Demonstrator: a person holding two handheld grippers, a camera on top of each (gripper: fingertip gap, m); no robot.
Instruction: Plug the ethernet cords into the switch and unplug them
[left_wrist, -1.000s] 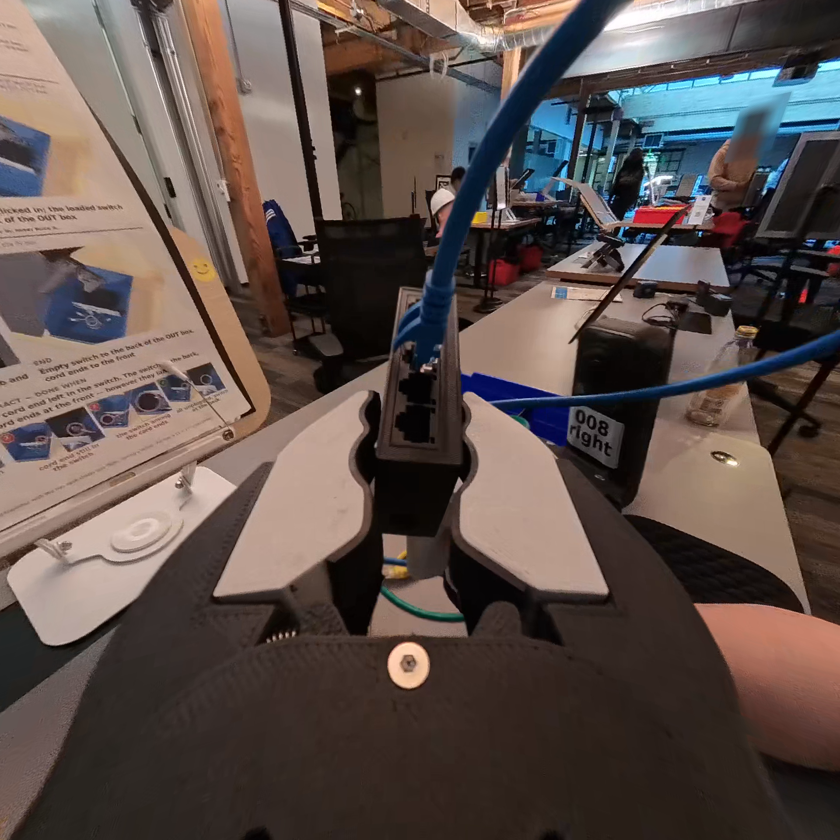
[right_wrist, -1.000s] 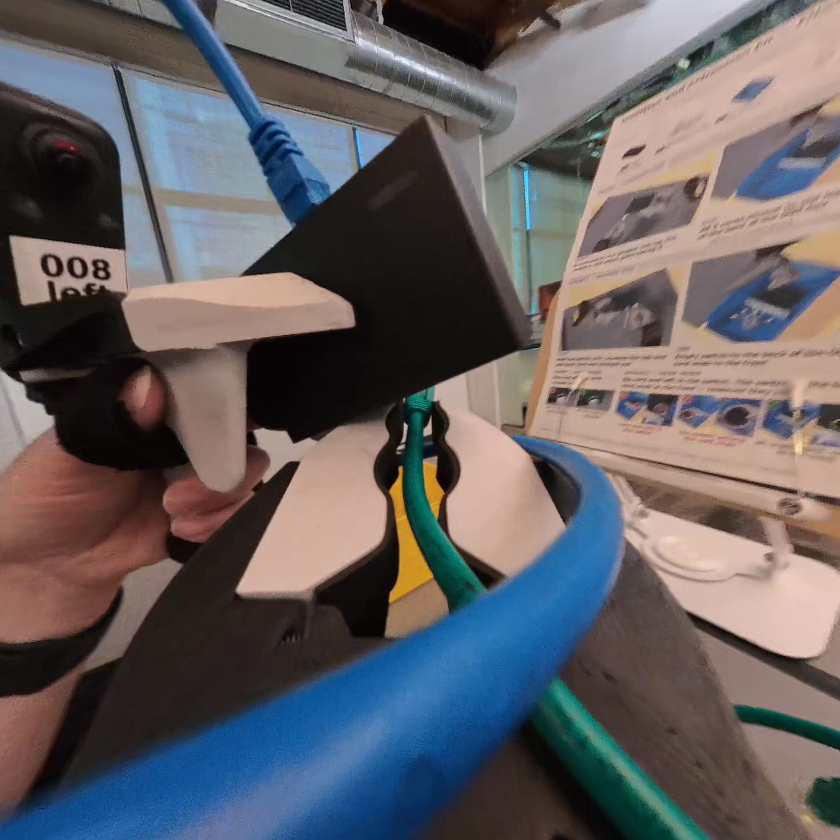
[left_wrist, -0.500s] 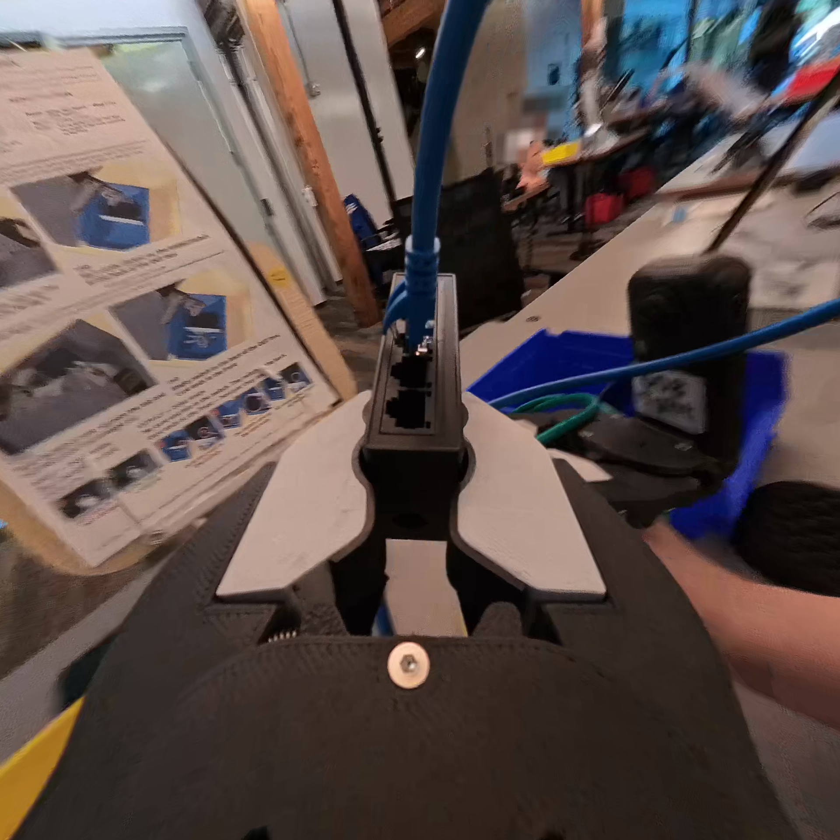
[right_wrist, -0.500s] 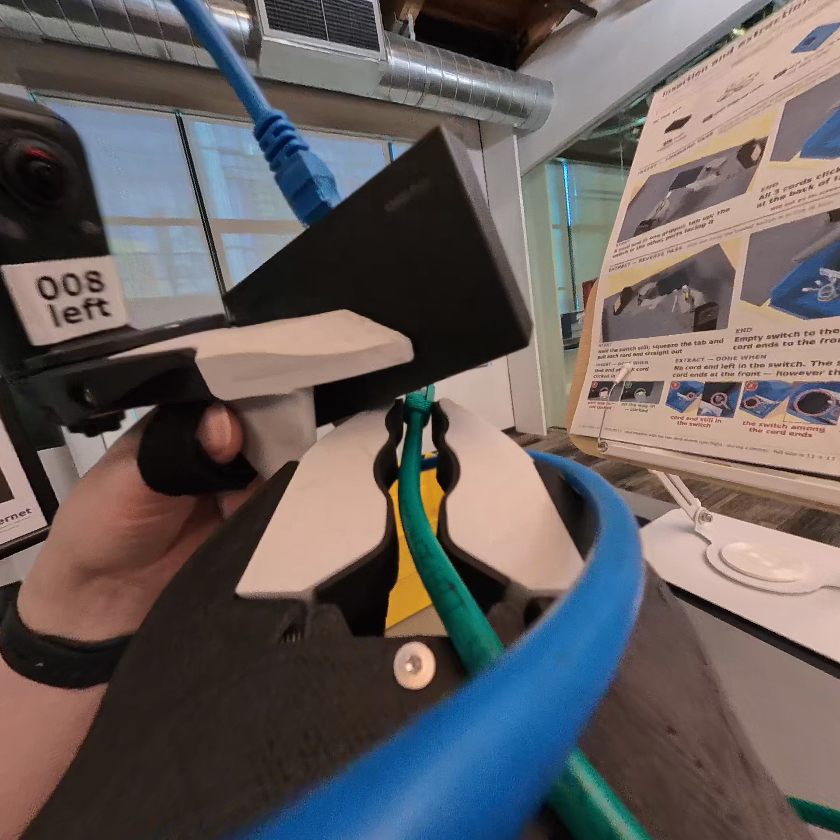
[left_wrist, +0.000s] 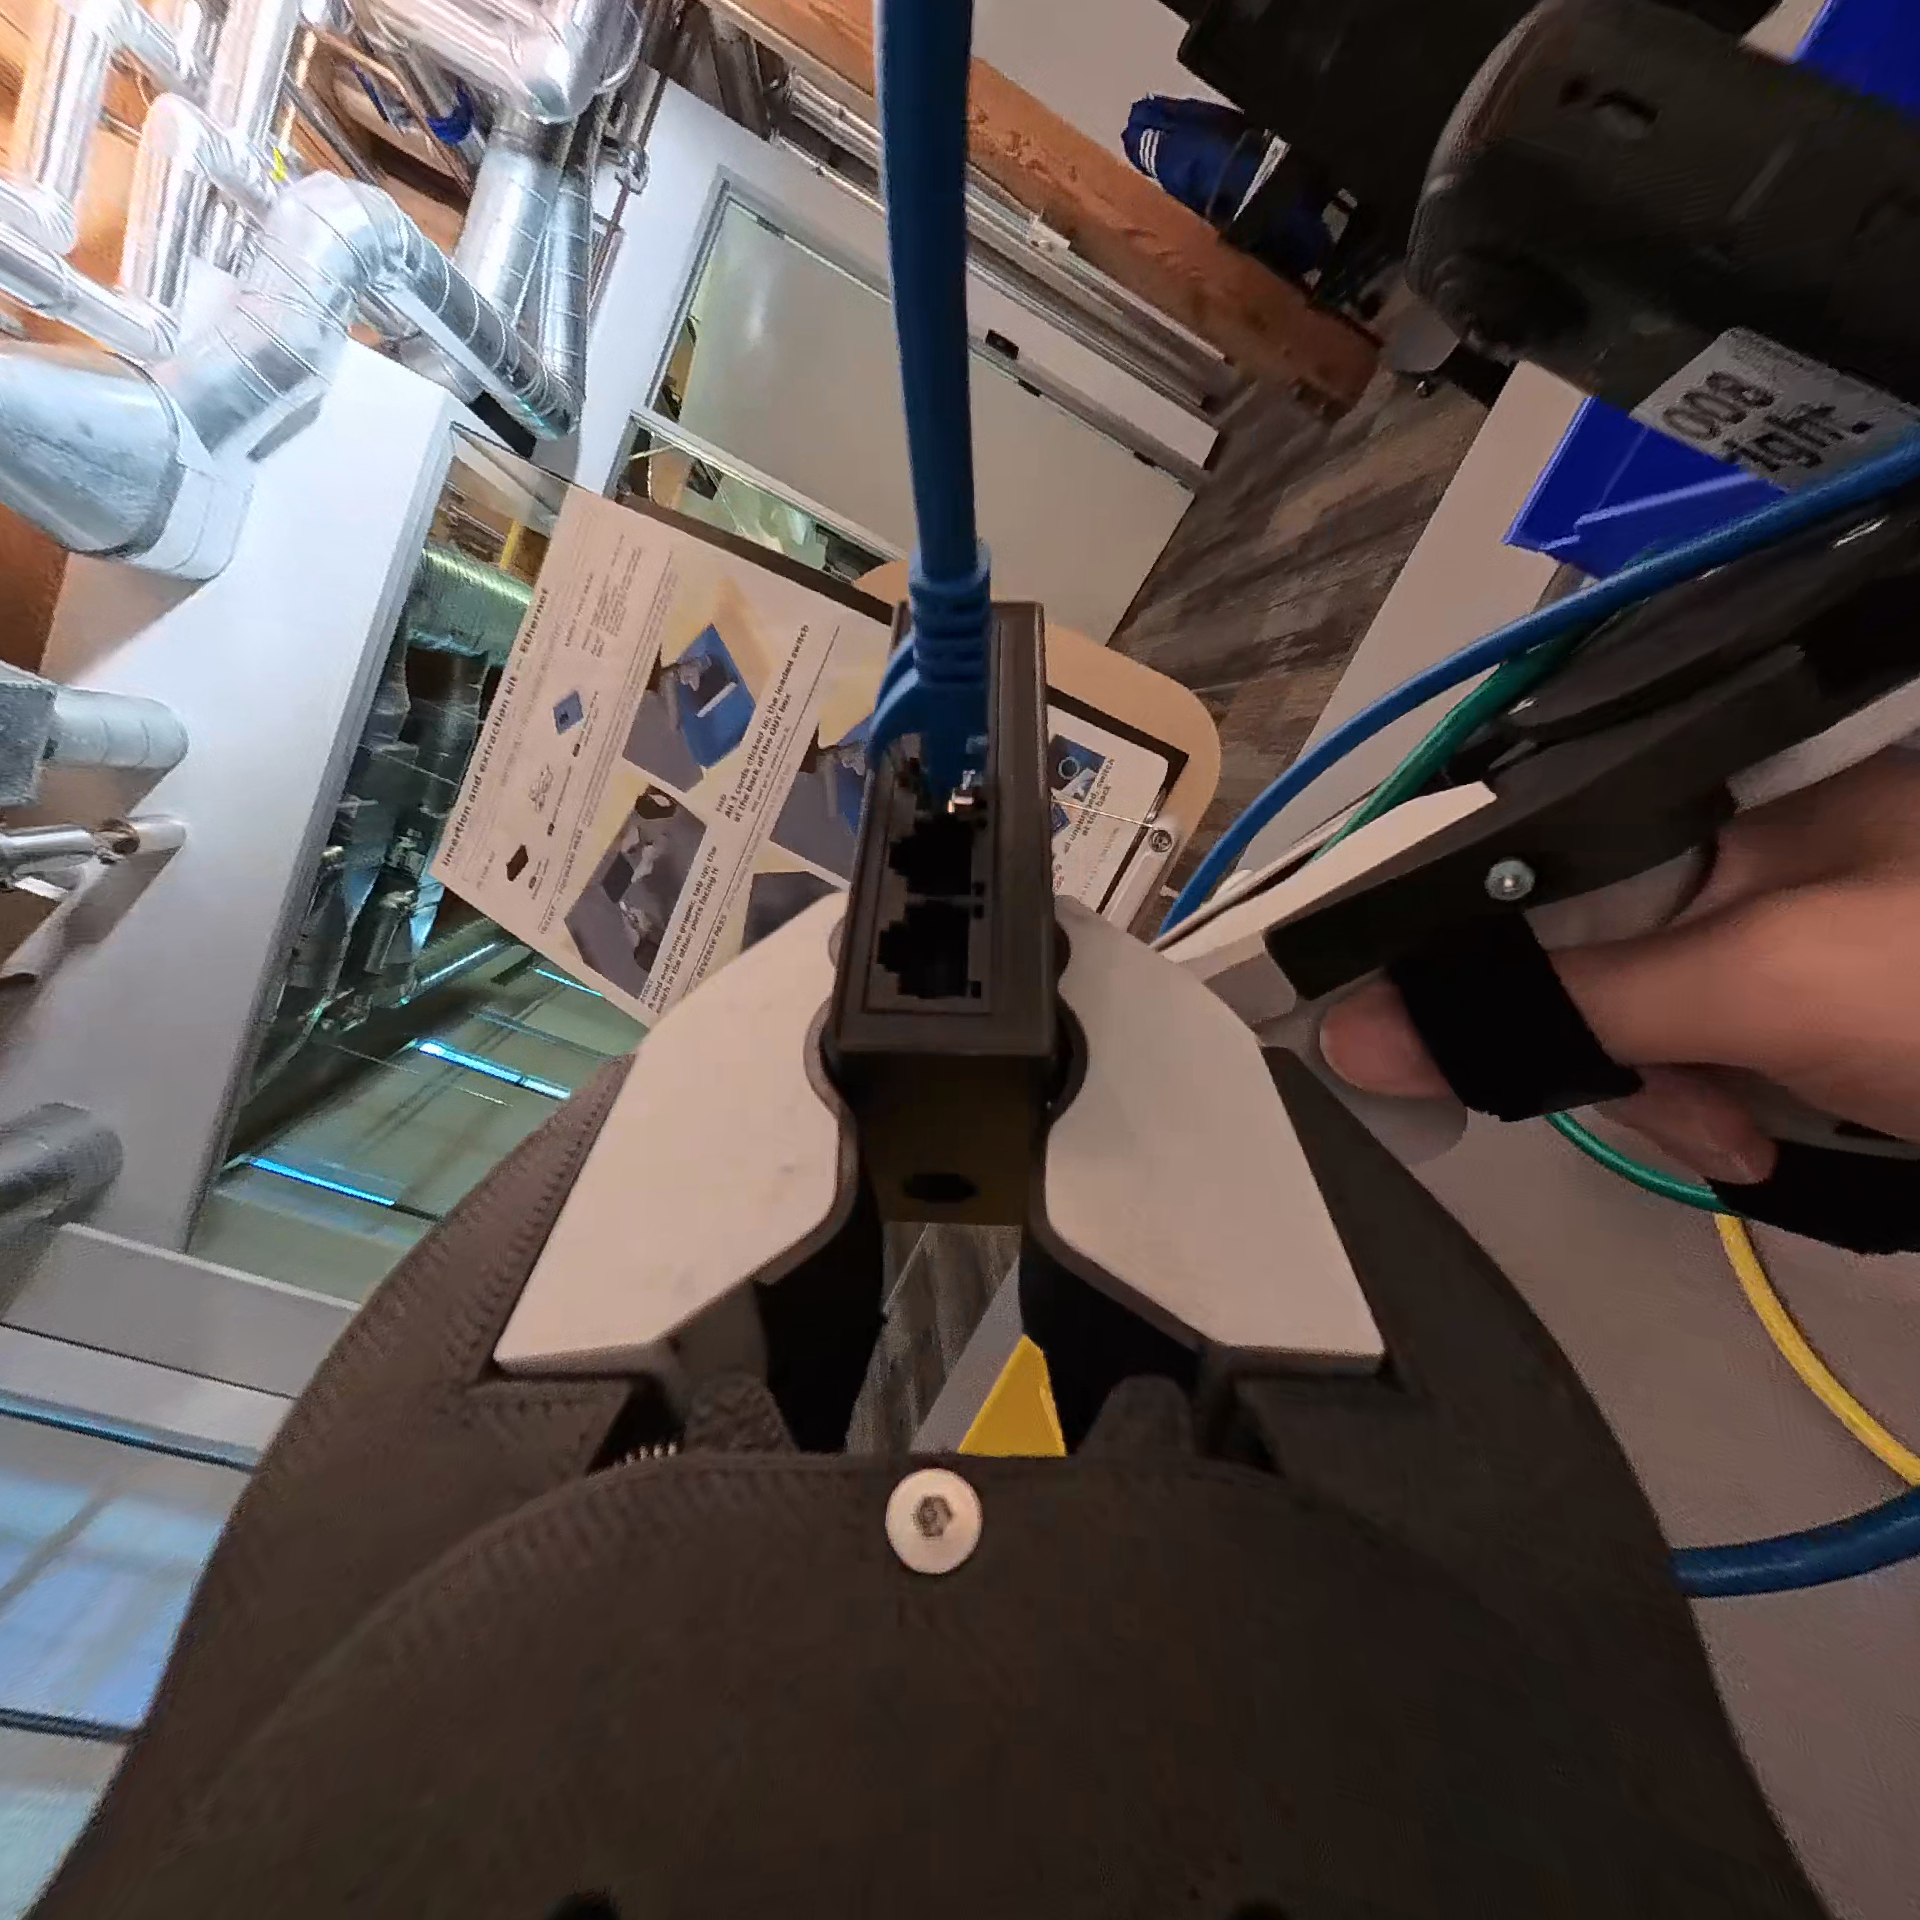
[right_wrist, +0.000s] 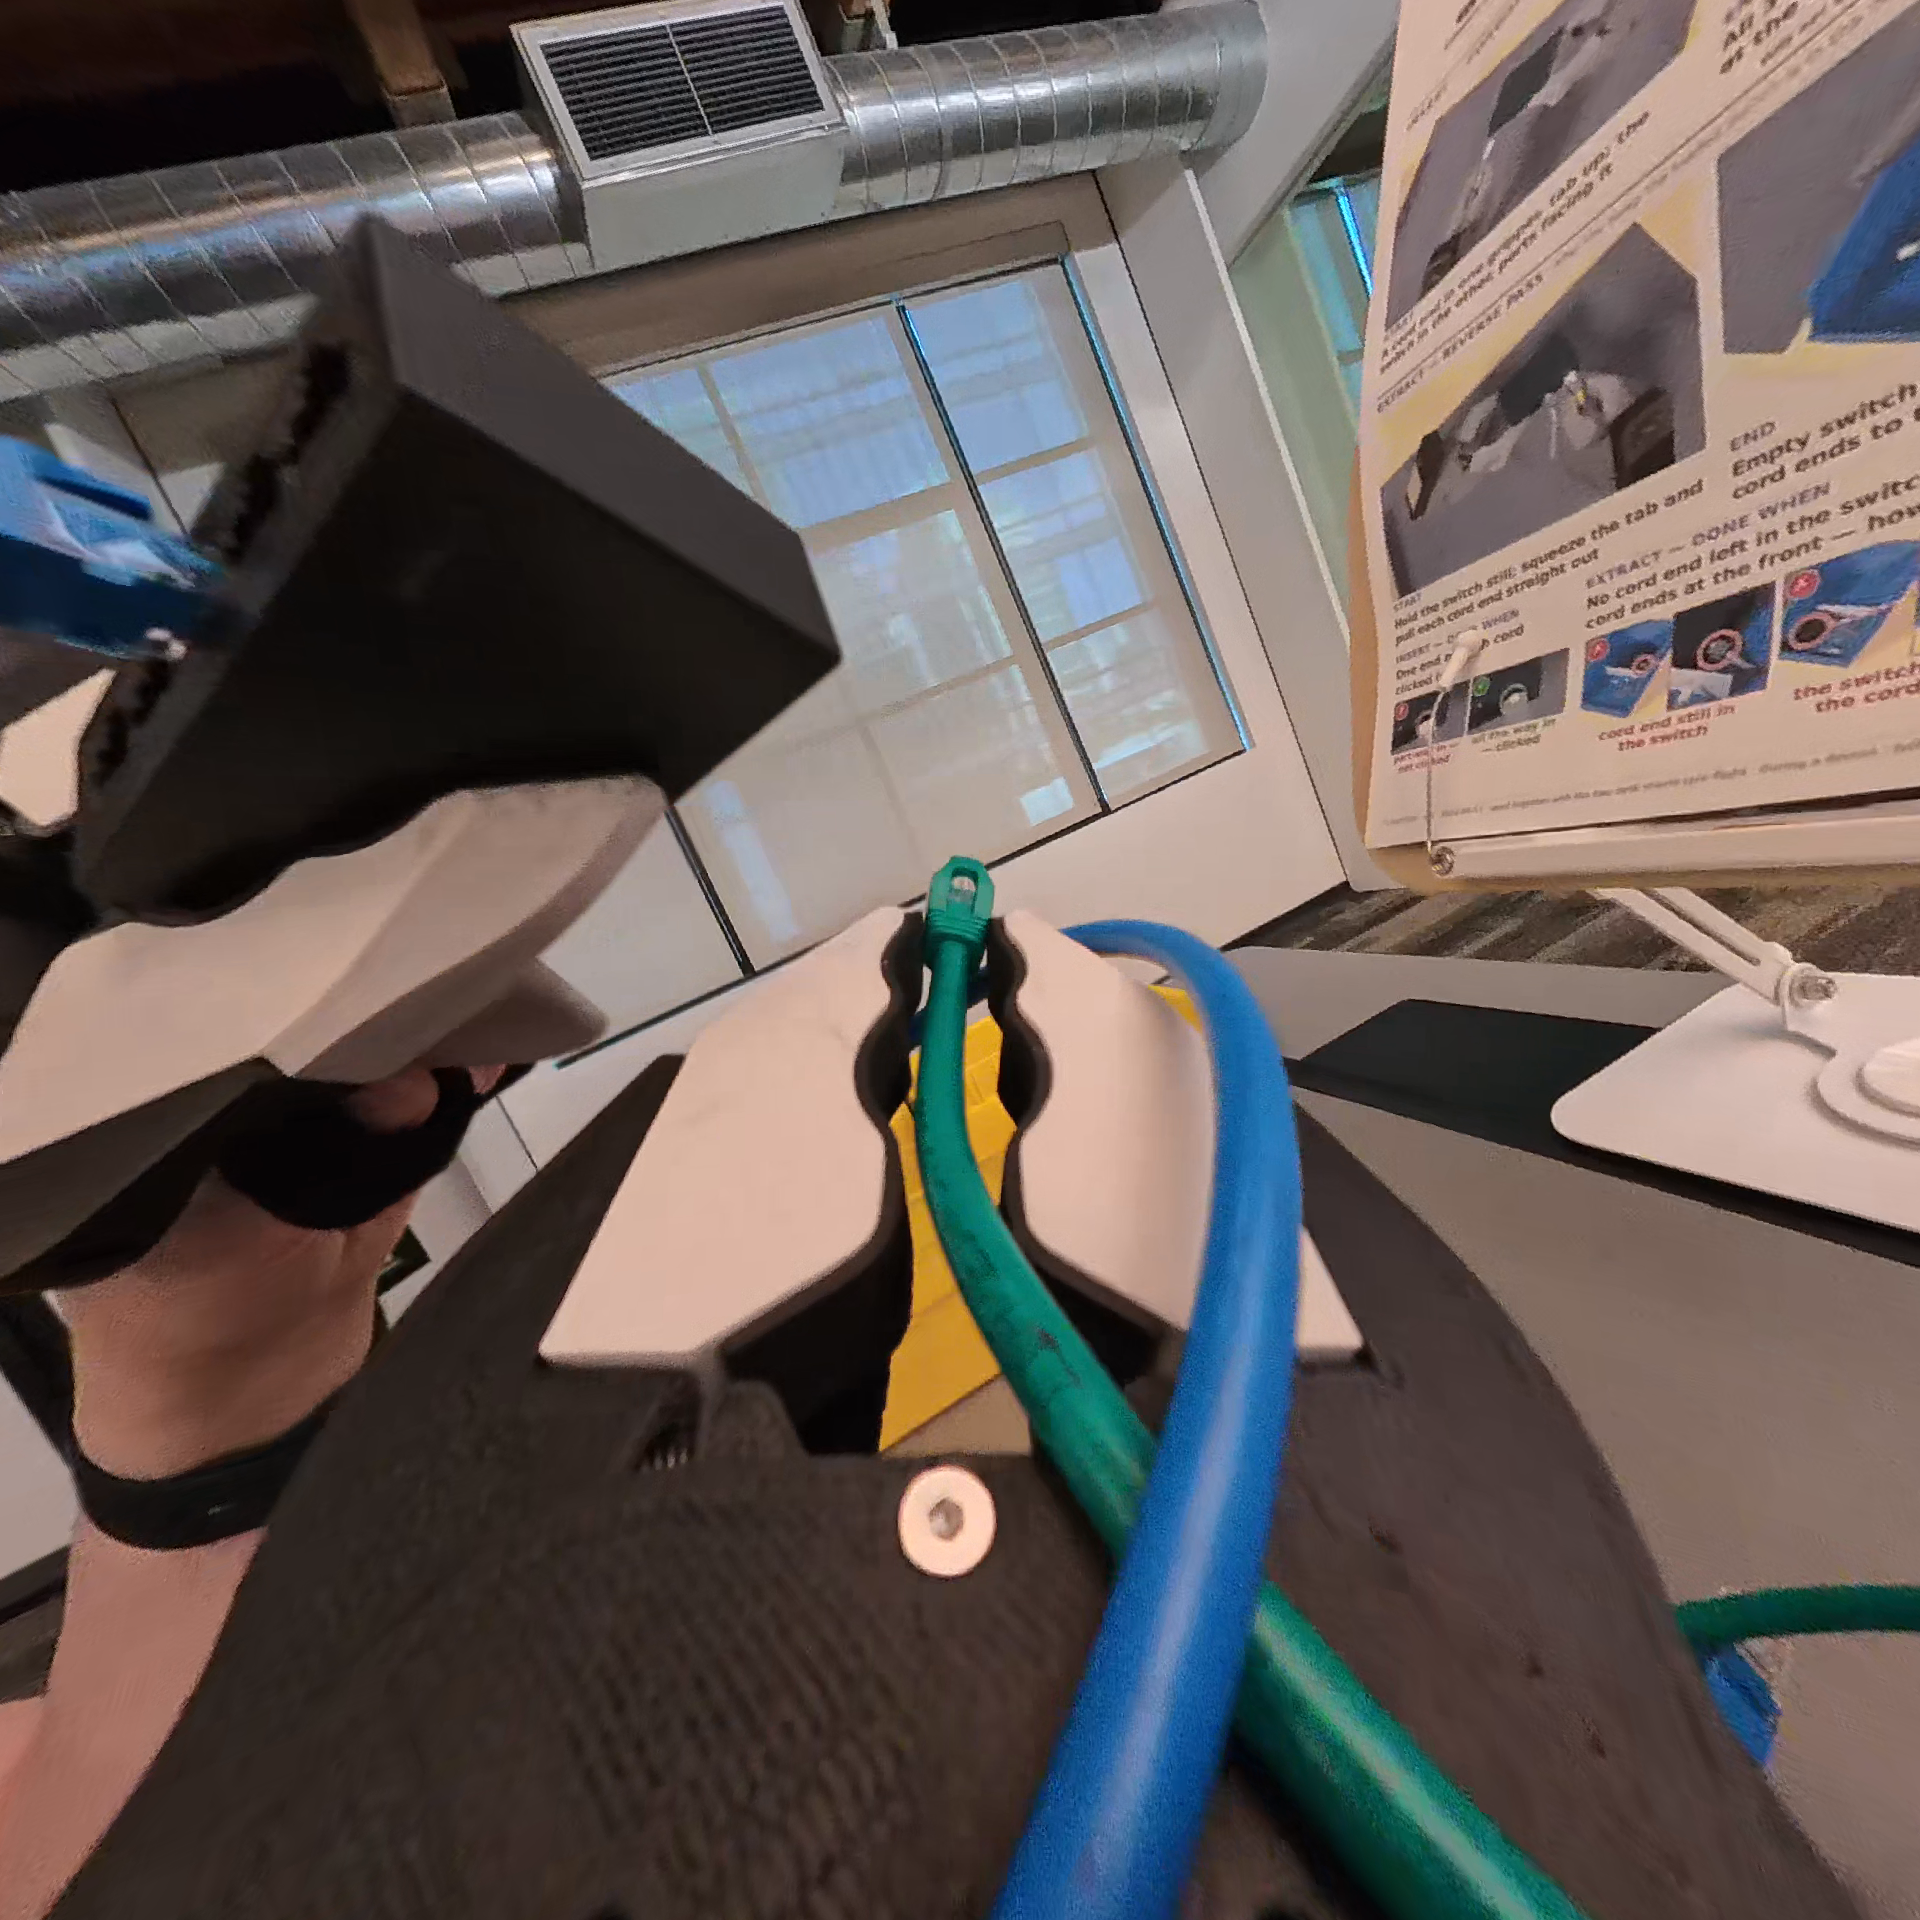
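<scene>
My left gripper (left_wrist: 945, 997) is shut on the black switch (left_wrist: 951, 914), held up in the air with its ports facing the camera. A blue ethernet cord (left_wrist: 930, 416) is plugged into a far port; two nearer ports are empty. My right gripper (right_wrist: 956, 935) is shut on the green ethernet cord (right_wrist: 961, 1081), whose green plug (right_wrist: 958, 894) sticks out past the fingertips. The switch (right_wrist: 436, 613) and left gripper show at the upper left of the right wrist view, apart from the green plug. The blue cord (right_wrist: 1226, 1195) loops over the right gripper's body.
An instruction sheet on a white stand (right_wrist: 1662, 436) is to the right, above the grey table (right_wrist: 1558, 1195). A blue bin (left_wrist: 1662, 488) and a yellow cord (left_wrist: 1797, 1351) lie on the table. A yellow bin (right_wrist: 951, 1247) shows between the right fingers. Some 7 cm of space lies between my two pairs of fingers.
The left gripper has rolled and tilted the switch upward, so its view now faces ceiling ducts. In the right wrist view the switch moved up and left, clear of the green plug.
</scene>
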